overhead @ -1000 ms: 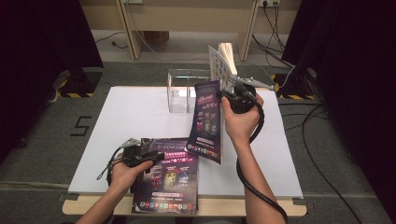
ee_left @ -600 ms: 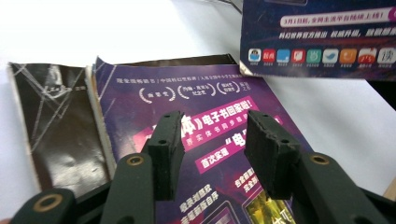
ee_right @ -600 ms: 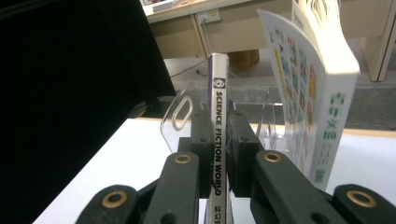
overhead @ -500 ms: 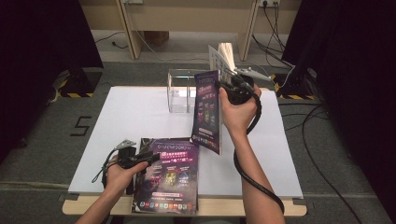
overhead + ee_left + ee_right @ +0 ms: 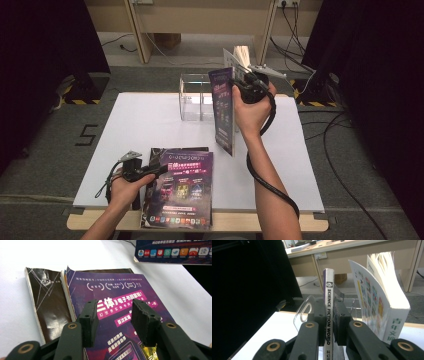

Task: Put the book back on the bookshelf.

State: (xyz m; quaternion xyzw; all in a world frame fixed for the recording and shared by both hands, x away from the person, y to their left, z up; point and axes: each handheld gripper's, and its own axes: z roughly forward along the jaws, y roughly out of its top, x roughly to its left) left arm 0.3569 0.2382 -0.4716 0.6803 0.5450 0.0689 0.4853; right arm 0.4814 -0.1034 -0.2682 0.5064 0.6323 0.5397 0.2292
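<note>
On the white table [image 5: 150,125], near its front edge, lies a stack of magazines [image 5: 181,187] with a purple cover [image 5: 112,290] on top and a dark one [image 5: 47,302] beneath. My left gripper [image 5: 159,170] [image 5: 115,306] hovers at the stack's left edge, open, with nothing between its jaws. My right gripper [image 5: 233,88] [image 5: 329,308] is shut on the spine of a purple magazine [image 5: 223,112] [image 5: 328,282], held upright above the table. That magazine is just right of a clear acrylic holder [image 5: 196,97] [image 5: 304,307].
A white-paged book [image 5: 241,56] [image 5: 382,302] stands fanned open just behind the held magazine. Wooden desk legs and cables lie on the floor beyond the table. Black curtains flank both sides.
My right hand has carried the upright magazine farther back and higher, closer to the clear holder. The left gripper has stayed by the stack.
</note>
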